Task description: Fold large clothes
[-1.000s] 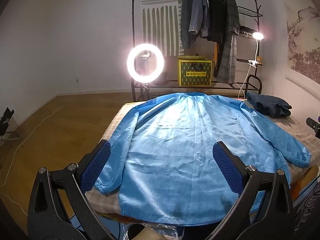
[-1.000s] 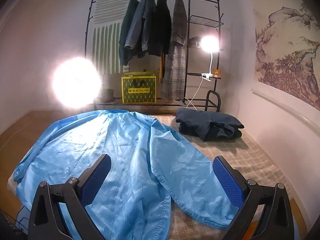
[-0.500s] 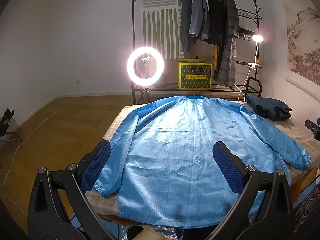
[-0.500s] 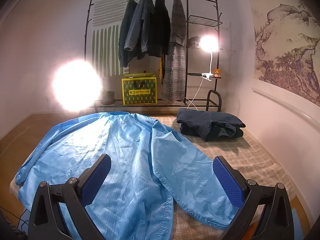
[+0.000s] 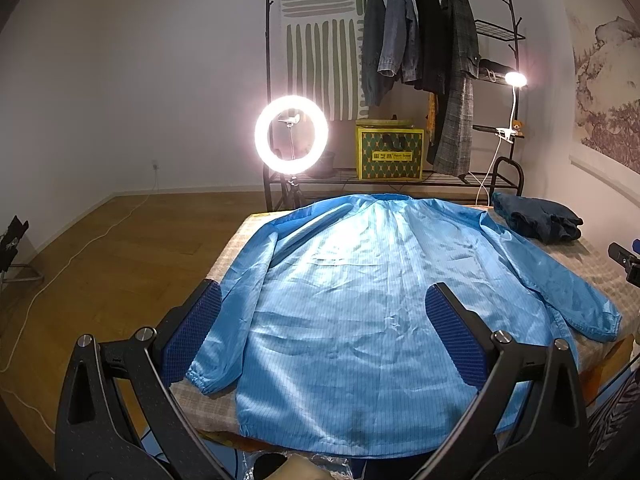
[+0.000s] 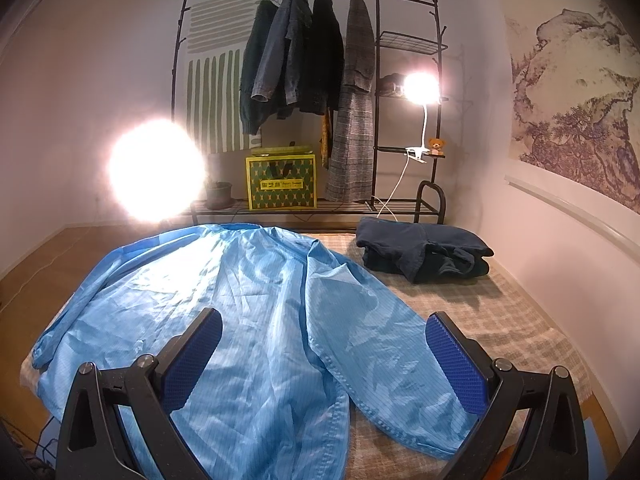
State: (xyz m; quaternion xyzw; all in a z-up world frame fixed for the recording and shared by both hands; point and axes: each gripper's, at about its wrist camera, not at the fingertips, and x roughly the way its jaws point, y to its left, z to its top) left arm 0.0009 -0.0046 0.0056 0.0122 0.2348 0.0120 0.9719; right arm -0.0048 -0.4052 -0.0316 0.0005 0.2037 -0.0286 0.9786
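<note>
While the blue jacket point(image 5: 360, 300) is lying spread flat, back up, on the checked table point(image 6: 500, 320), the left gripper point(image 5: 324, 336) and right gripper point(image 6: 324, 356) are hovering wide open, empty. Thin, slippery fabric probably wants pinching at cuffs or hem.

My left gripper point(image 5: 324, 332) hangs with jaws spread wide, nothing between the pads. Between and beyond the jaws I see the light blue jacket point(image 5: 360, 300) spread flat, back up, on the checked table point(image 5: 600, 264), hem nearest me. One cuff lies just by the left jaw, the other sleeve runs out past the right jaw. Far right of the jaws sits a folded dark garment point(image 5: 538, 222). Straight ahead: ring light point(image 5: 291, 135), clothes rack point(image 5: 420, 52), yellow box point(image 5: 390, 154).
</note>
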